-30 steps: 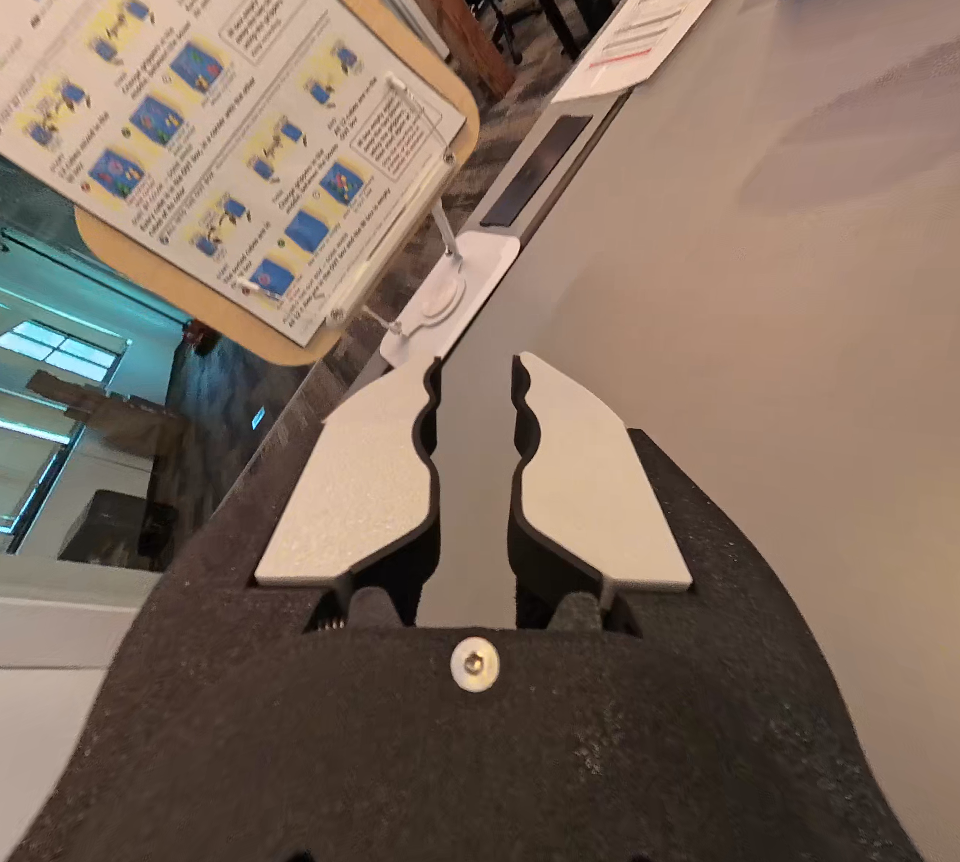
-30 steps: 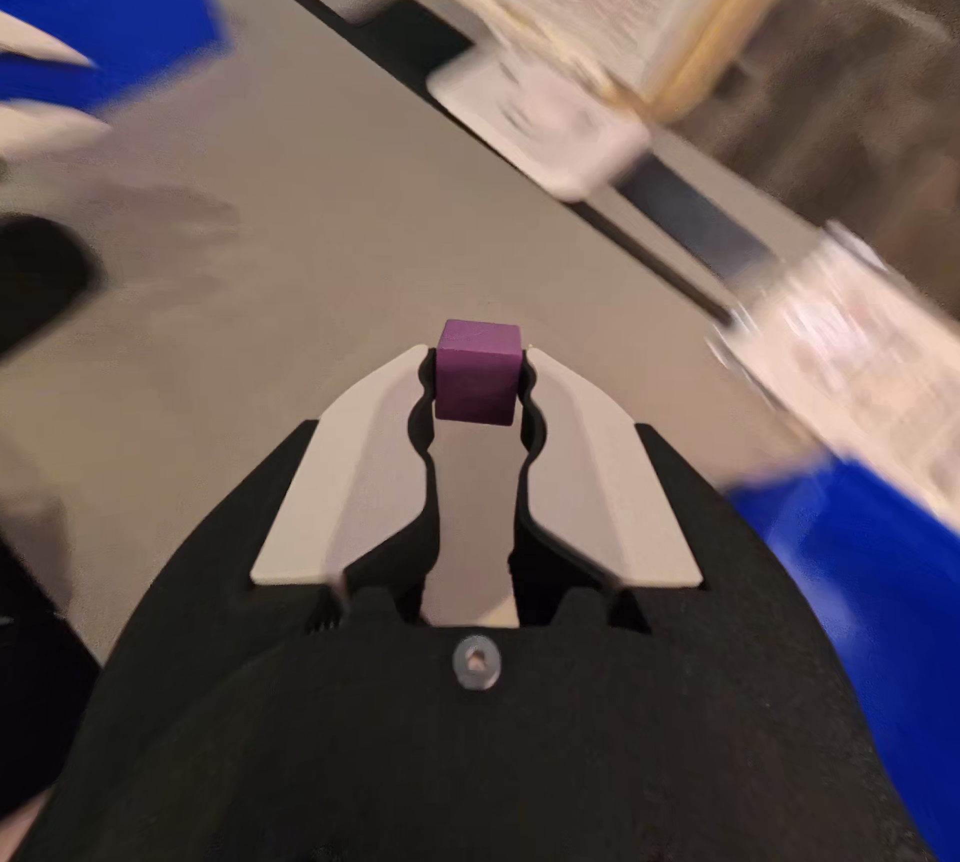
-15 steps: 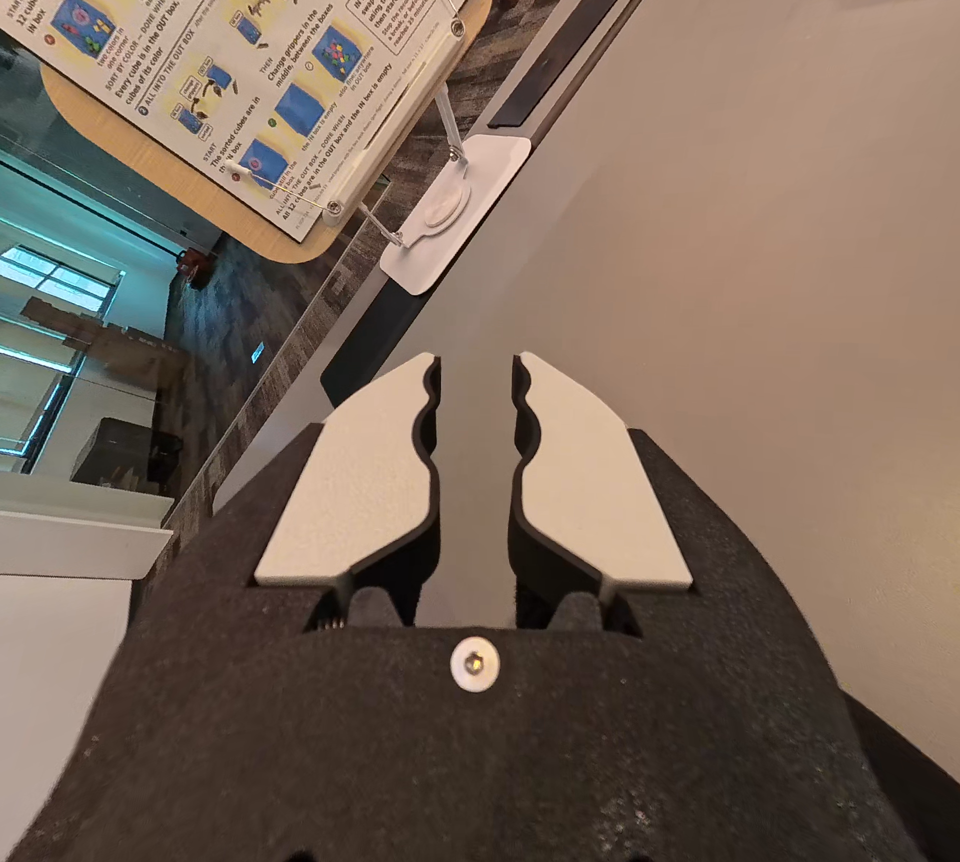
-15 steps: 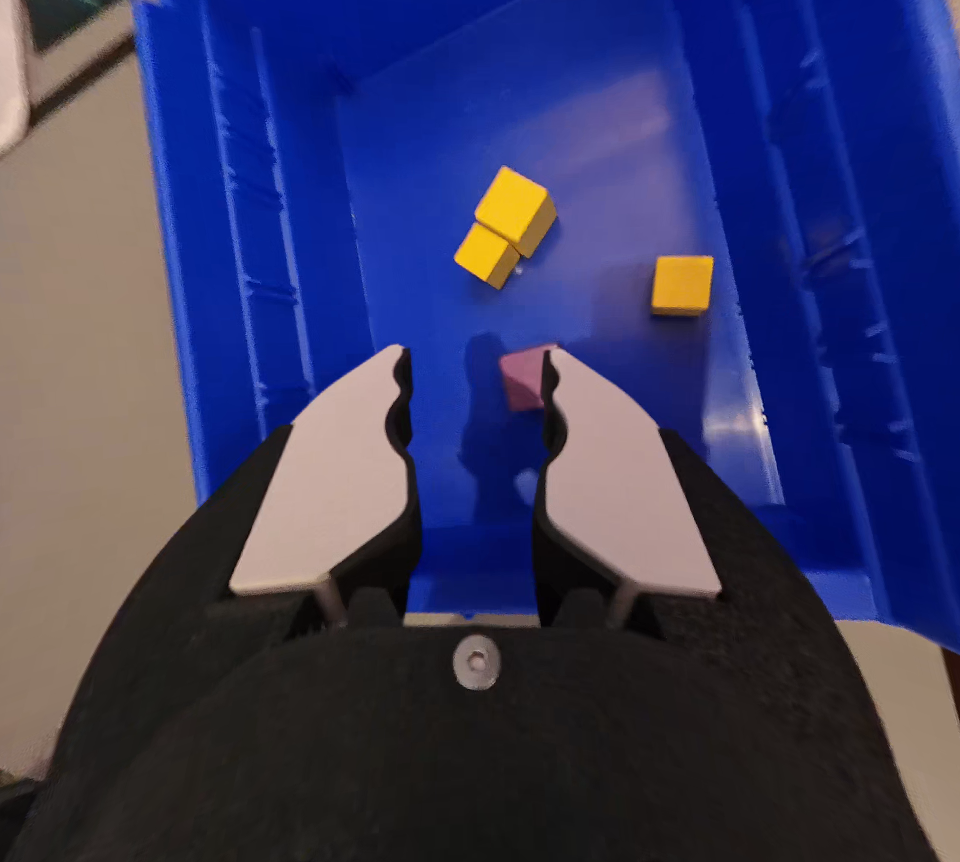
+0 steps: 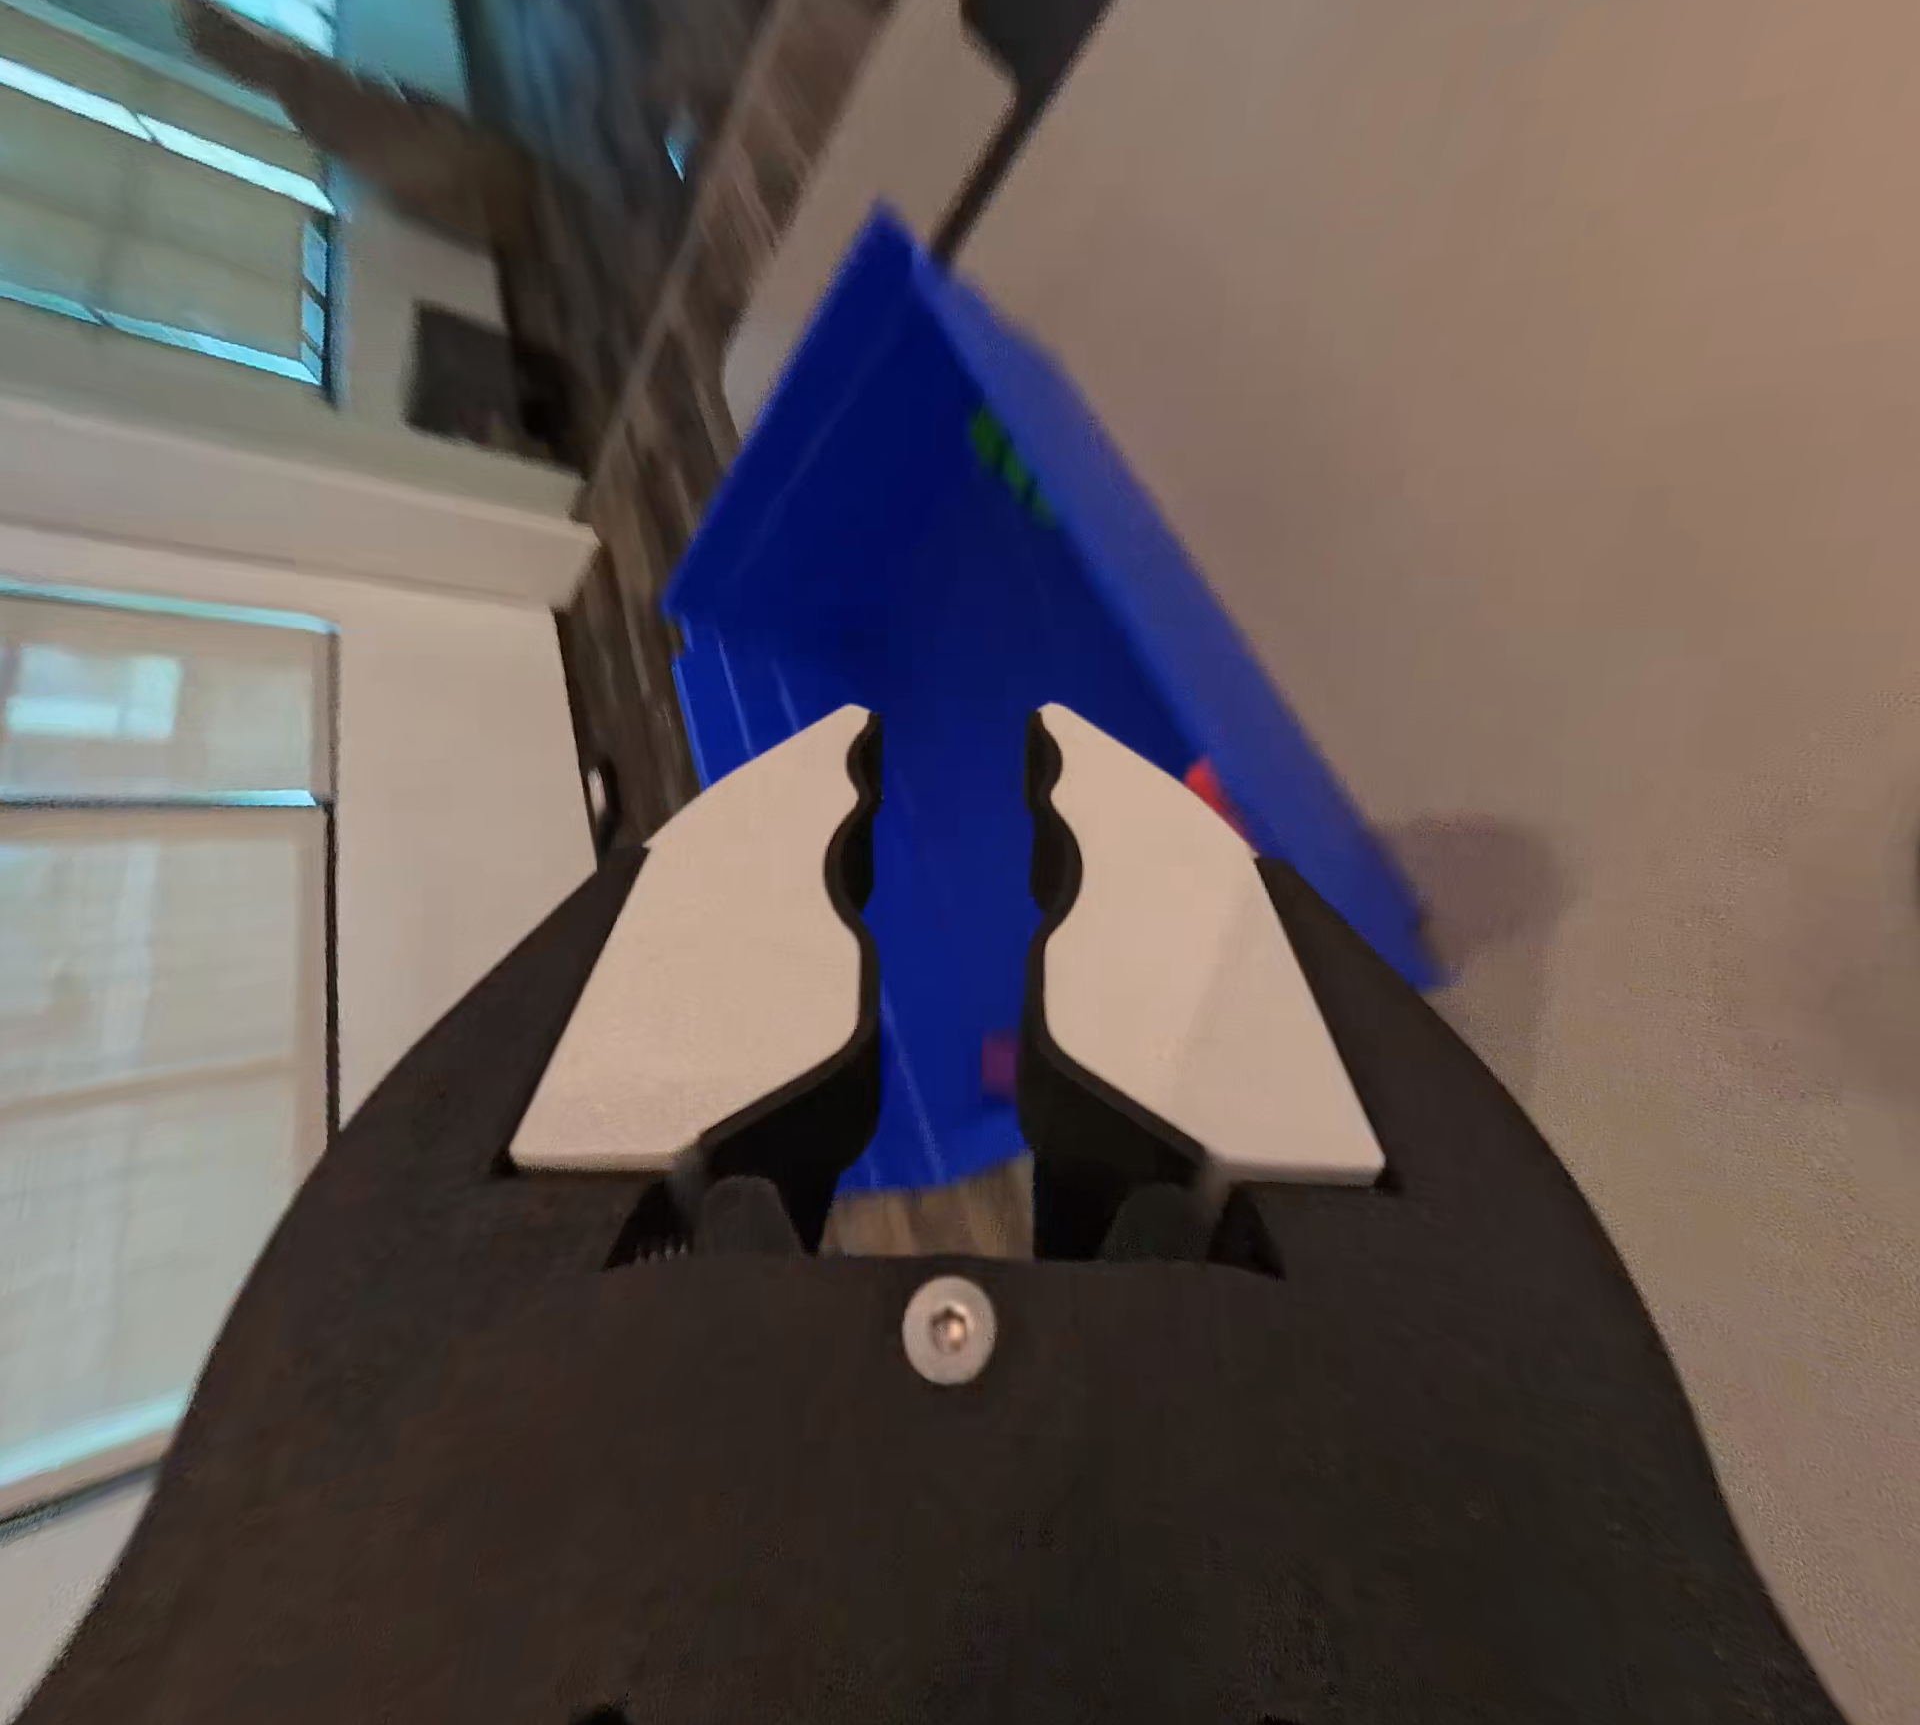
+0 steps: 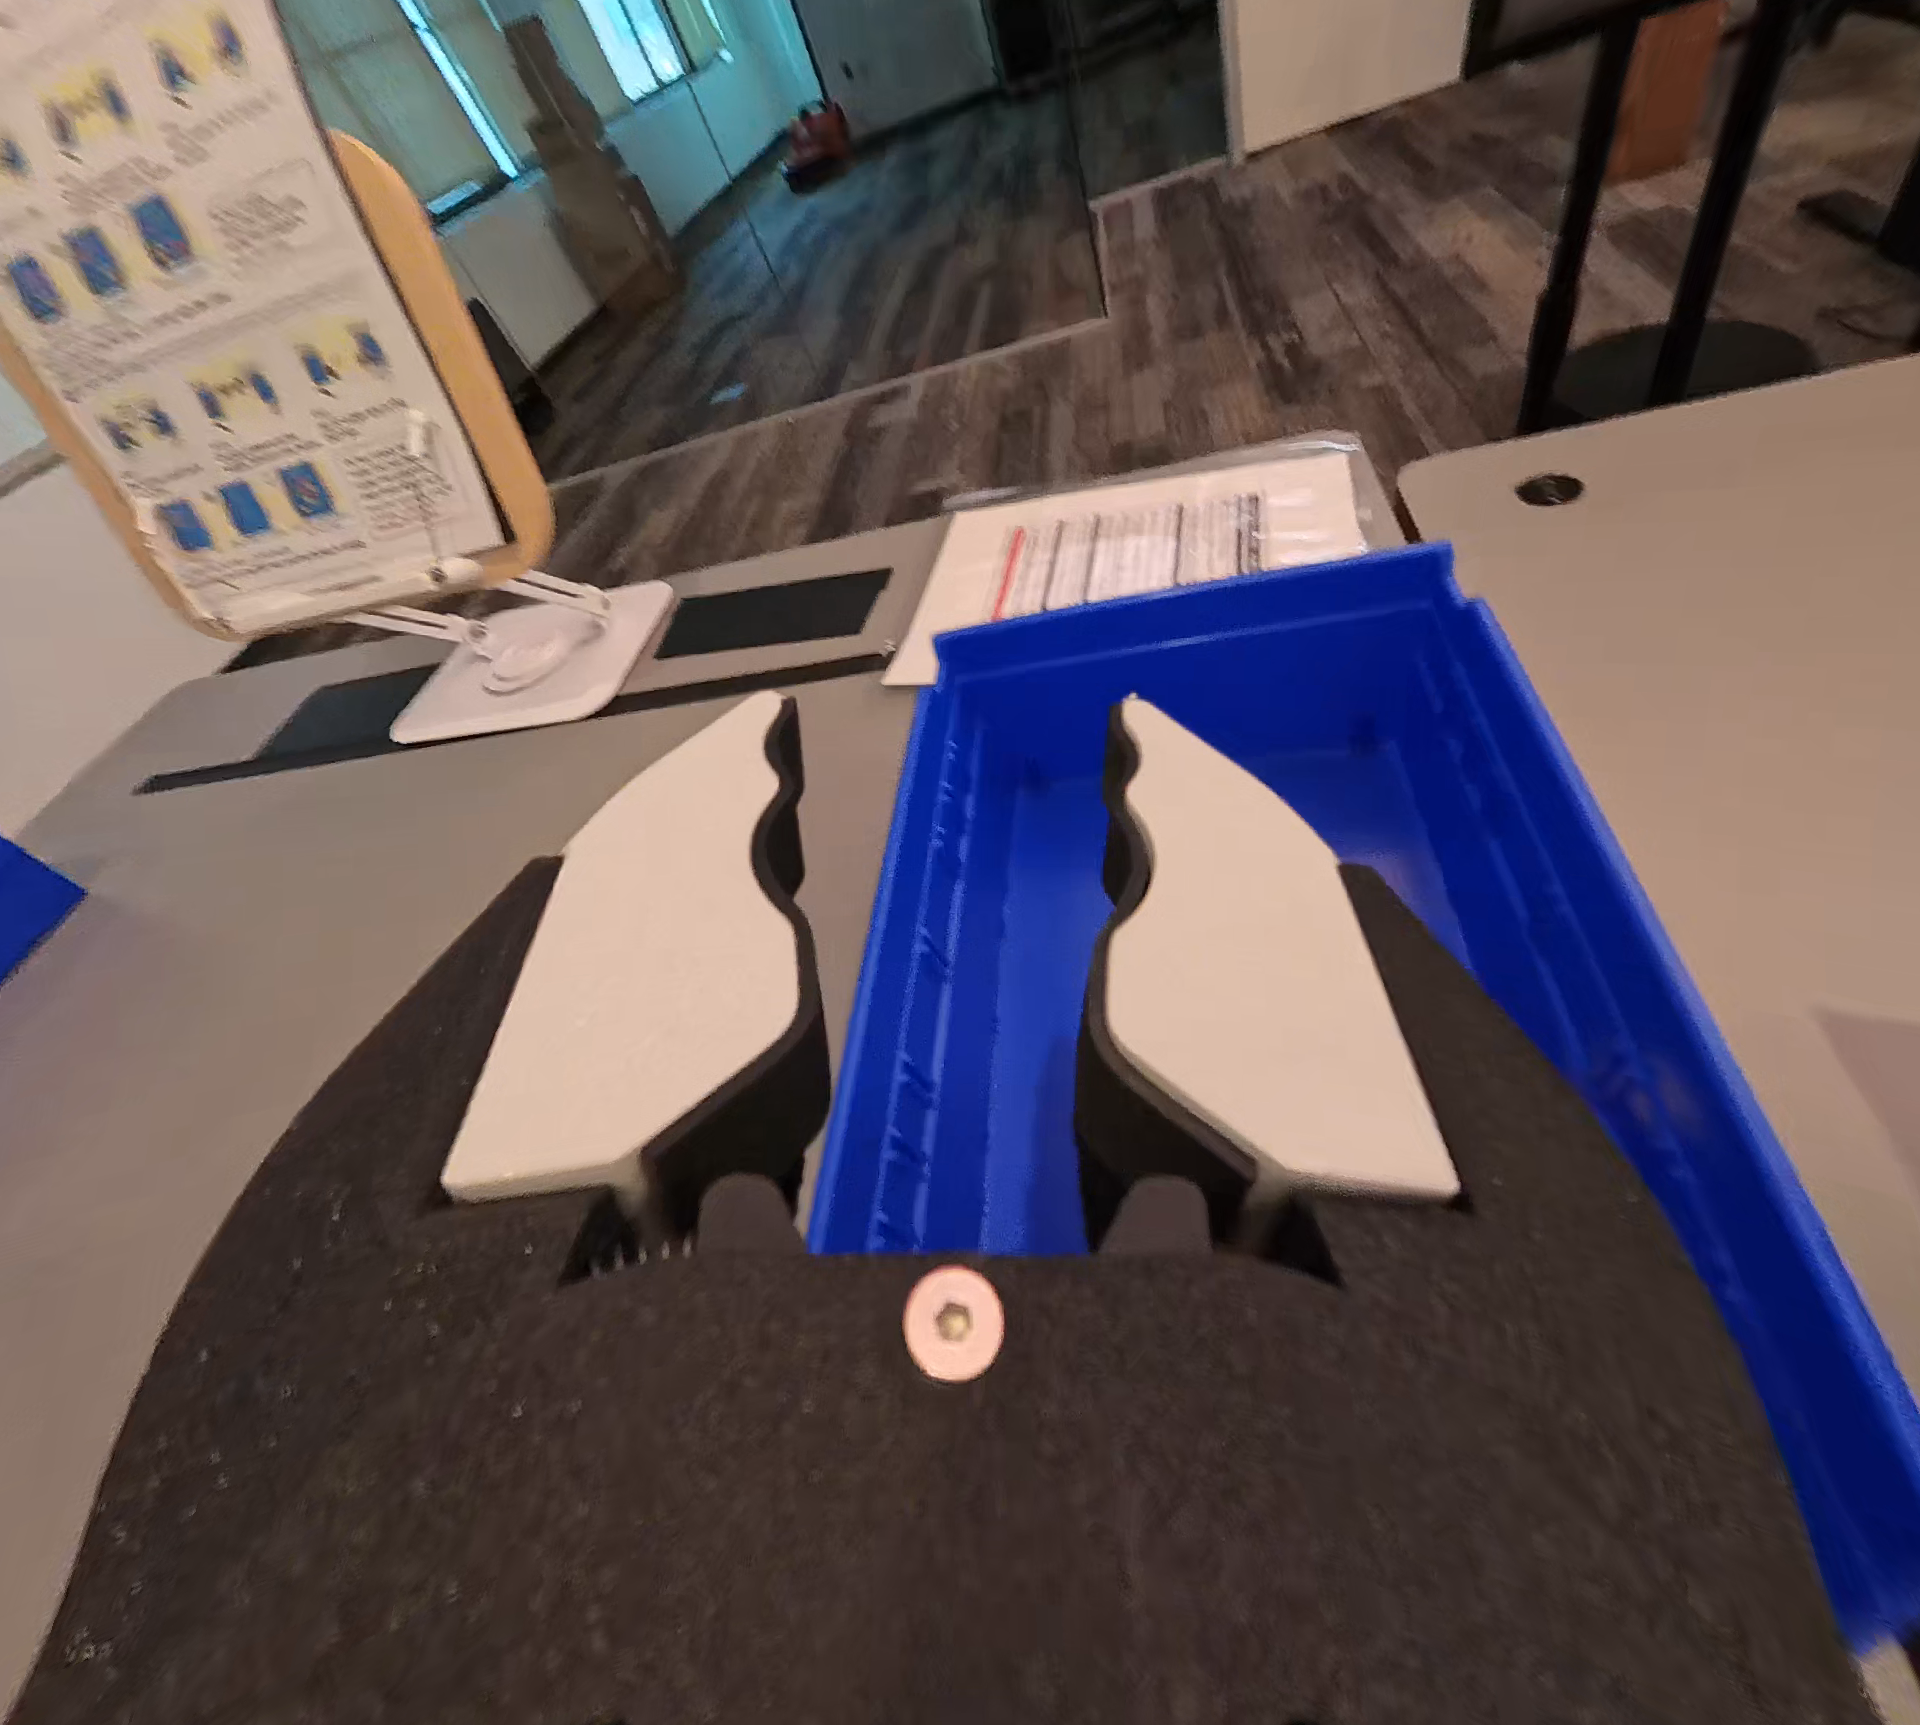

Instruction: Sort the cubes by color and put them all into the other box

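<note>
Grey table [image 6: 1714, 740], blue box [image 6: 1538, 844] lengthwise ahead

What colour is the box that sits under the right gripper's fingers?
The box is bright blue, seen best in the right wrist view, beneath the open right gripper.

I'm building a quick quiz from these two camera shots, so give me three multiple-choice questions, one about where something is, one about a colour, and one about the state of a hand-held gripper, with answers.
1. In the right wrist view, where does the white stand base sit relative to the blue box?
A. inside it
B. to its left on the table
C. on top of its rim

2. What colour is the cube glimpsed between the fingers in the left wrist view?
A. purple
B. orange
C. white

3. What state is the right hand-held gripper in?
A. shut on a cube
B. shut and empty
C. open and empty

Answers: 1 B, the base rests on the grey table left of the box. 2 A, a purple patch shows there. 3 C, its fingers stand wide apart with nothing between them.
</note>
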Demonstrator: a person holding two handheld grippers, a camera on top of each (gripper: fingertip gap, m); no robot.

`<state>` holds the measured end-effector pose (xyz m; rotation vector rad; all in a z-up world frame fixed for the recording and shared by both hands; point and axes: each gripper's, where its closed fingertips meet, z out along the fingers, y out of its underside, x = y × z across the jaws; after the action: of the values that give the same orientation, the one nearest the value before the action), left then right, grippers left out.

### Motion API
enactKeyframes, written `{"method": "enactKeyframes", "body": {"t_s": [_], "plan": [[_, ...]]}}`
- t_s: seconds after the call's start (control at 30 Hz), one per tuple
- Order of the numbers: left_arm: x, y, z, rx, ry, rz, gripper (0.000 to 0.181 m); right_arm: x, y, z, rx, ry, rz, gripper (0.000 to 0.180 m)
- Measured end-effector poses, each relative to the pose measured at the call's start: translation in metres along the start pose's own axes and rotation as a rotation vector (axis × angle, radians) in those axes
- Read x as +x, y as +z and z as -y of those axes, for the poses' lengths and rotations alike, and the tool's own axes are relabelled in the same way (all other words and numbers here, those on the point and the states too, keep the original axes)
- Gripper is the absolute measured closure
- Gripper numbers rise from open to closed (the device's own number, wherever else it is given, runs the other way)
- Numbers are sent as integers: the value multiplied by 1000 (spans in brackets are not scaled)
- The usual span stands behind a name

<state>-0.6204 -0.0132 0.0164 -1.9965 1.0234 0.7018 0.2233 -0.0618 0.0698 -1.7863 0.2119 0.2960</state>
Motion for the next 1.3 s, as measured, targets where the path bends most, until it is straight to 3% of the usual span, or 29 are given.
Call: {"method": "enactKeyframes", "body": {"t_s": [0.1, 0.2, 0.33, 0.47, 0.63, 1.03, 1.3], "plan": [[-15, 16, -62, -234, 18, -115, 158, -12, 4, 7, 30, 12, 55, 126], [-22, 34, -100, -383, 3, -178, 162, -17, 8, 2, -7, -5, 59, 128], [28, 42, -135, -596, -130, -555, 164, -15, 17, -16, -115, -56, 14, 126], [39, 59, -149, -697, -169, -643, 165, -18, 24, -25, -160, -59, 33, 125], [62, 56, -131, -727, -328, -852, 159, -22, 30, -29, -186, -62, 42, 124], [53, 69, -155, -872, -89, -717, 148, -31, 39, -37, -256, -109, 62, 124], [57, 71, -163, -934, -129, -733, 153, -35, 47, -45, -309, -129, 73, 124]]}}
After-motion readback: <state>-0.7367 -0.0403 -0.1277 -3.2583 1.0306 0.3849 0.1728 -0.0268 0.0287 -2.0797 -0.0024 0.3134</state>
